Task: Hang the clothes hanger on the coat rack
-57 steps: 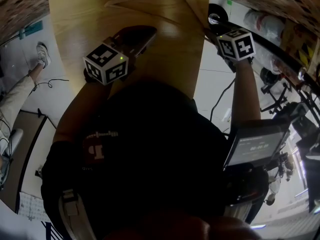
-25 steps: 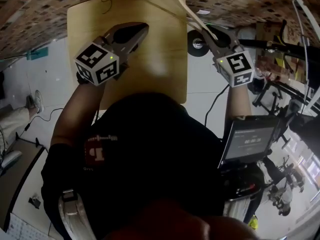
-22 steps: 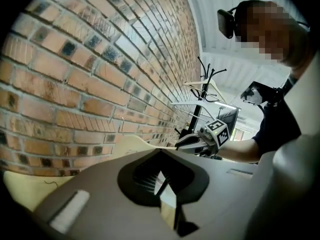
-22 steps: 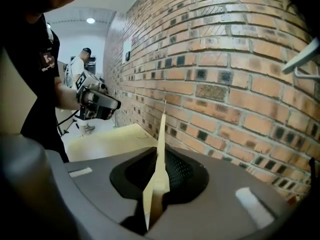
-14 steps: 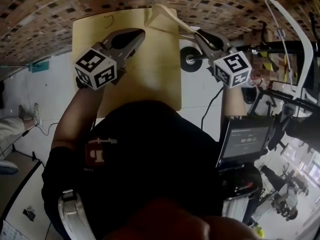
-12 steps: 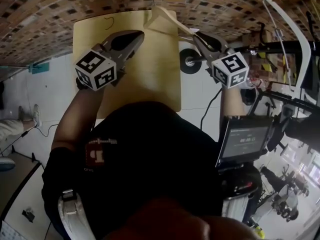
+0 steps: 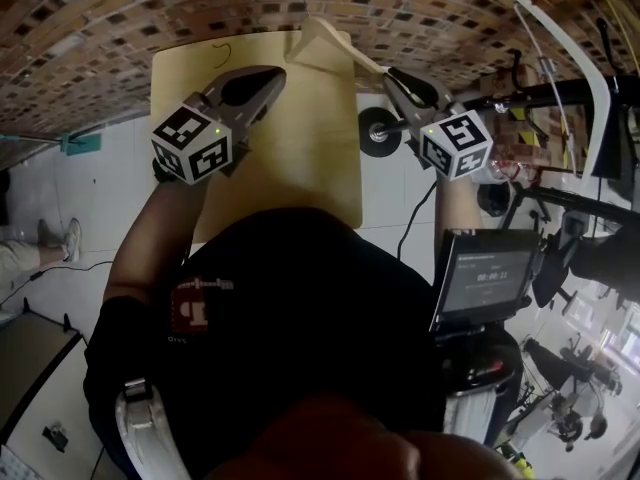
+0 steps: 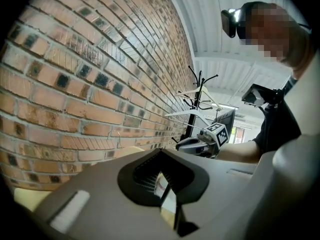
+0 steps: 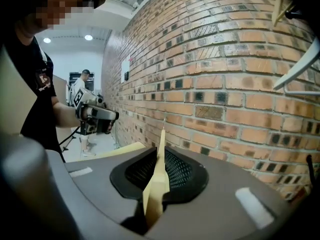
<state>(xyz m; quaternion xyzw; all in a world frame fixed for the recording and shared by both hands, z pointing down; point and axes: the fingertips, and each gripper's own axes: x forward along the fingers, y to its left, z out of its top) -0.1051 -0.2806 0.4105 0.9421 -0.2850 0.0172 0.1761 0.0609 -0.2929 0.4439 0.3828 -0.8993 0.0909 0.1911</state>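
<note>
Right gripper point(image 7: 394, 72) fingers point(image 9: 182, 171) clenched on the pale clothes hanger point(image 7: 335, 44), which stands edge-on between the pads and runs on past the fingertips toward the brick wall point(image 7: 120, 8). Left gripper point(image 7: 274, 72) fingers point(image 8: 145, 171) pressed together with nothing between them, a thin slit showing only the table point(image 7: 300, 168) beneath, hanger off to their right and not touching. Coat rack point(image 8: 191, 119) stands well apart from both sets of fingers, behind the right gripper in the left gripper view, with white hangers point(image 8: 197, 95) already on it.
</note>
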